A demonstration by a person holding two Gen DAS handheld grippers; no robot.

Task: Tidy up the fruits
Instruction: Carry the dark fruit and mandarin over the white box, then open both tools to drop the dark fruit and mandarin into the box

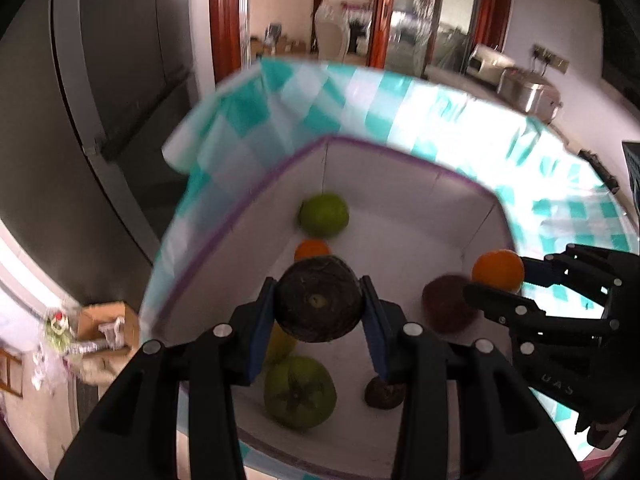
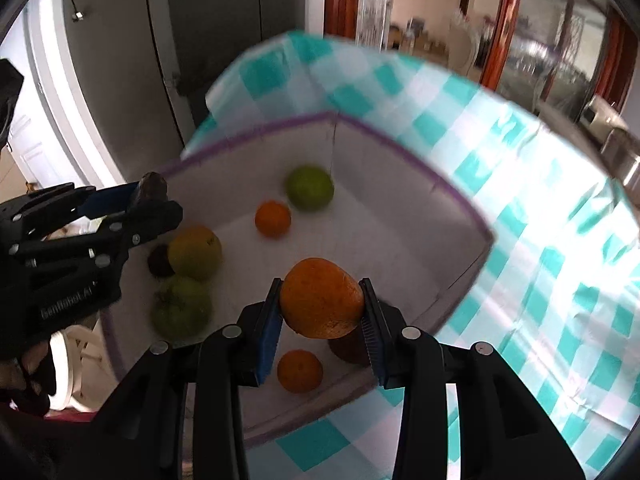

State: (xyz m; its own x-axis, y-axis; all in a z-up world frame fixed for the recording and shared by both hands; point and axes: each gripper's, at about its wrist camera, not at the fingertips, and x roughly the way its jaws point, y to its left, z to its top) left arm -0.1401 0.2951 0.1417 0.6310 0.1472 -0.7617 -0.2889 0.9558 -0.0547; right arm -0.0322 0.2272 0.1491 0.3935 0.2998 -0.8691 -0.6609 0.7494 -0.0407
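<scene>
Left hand-held gripper [image 1: 319,304] clamped on a dark brown round fruit [image 1: 318,300], blue pads pressing both sides, above the white box [image 1: 380,184] with the purple-edged rim. Right hand-held gripper [image 2: 322,308] clamped on an orange [image 2: 322,298] in the same way, also over the box. Box resting on a counter [image 2: 540,240] under a teal-and-white checked cloth.

From the left wrist view only: a green fruit with a star-shaped calyx [image 1: 300,392] facing up, just below the held fruit; a small dark fruit [image 1: 384,394] beside it; a reddish-brown fruit [image 1: 448,304] near the right wall, partly behind the right gripper's finger; a yellowish fruit mostly hidden behind the left pad. Also a cardboard box [image 1: 106,320] on the floor at left and a metal appliance [image 1: 528,92] on a far worktop.

From the right wrist view only: a second small orange [image 2: 300,370] on the box floor just below the held one, a dark fruit half hidden behind the right pad, and the yellow-green fruit [image 2: 195,252] shown whole, touching a small dark one. A gloved hand at lower left gripping the left tool.

In both views: a green round fruit [image 1: 323,216] near the far corner, with a small orange [image 1: 312,250] just beside it.
</scene>
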